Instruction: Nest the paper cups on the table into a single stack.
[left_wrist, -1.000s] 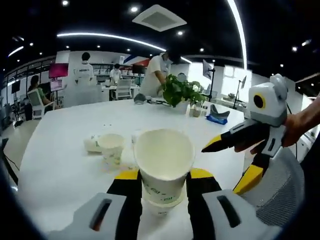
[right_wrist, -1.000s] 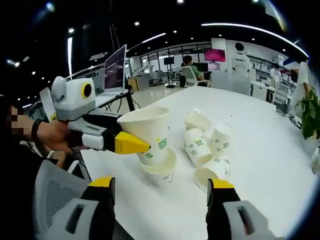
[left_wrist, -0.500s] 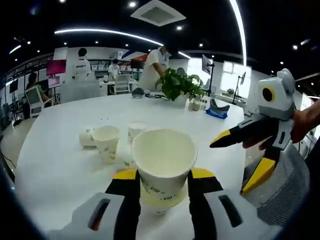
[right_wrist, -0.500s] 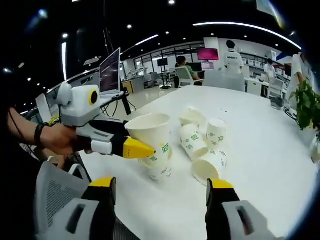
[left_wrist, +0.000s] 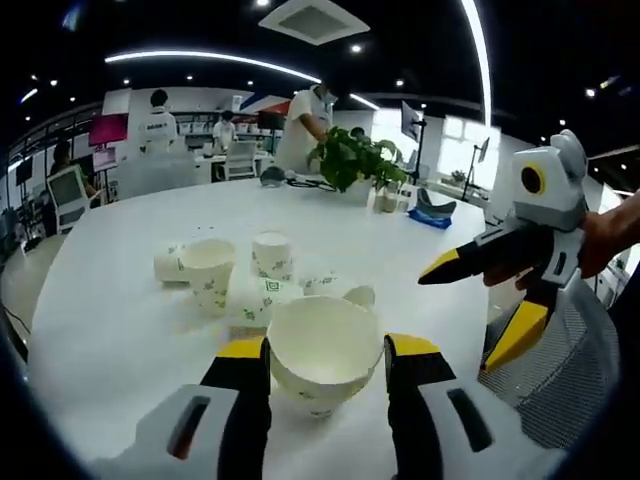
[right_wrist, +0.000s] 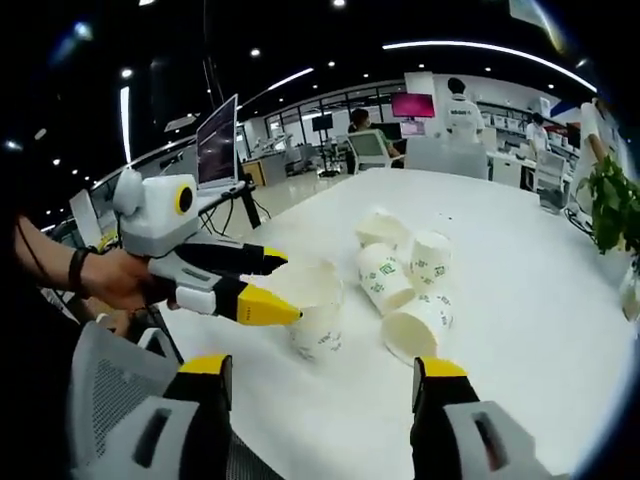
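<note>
A short stack of white paper cups with green print stands on the white table, between the spread jaws of my left gripper. In the right gripper view the same stack rests on the table beside the left gripper, whose two yellow-tipped jaws stand apart. Several loose cups lie or stand just beyond it, one on its side. My right gripper is open over the near table edge, nothing between its jaws. It hangs to the right in the left gripper view.
More loose cups cluster behind the stack. A potted plant and small items sit at the far side of the table. A grey mesh chair back is close to me. People stand at desks far behind.
The held cup has come down onto the cup below it on the table. My left jaws have spread apart from it. The right gripper has stayed open and nearly still.
</note>
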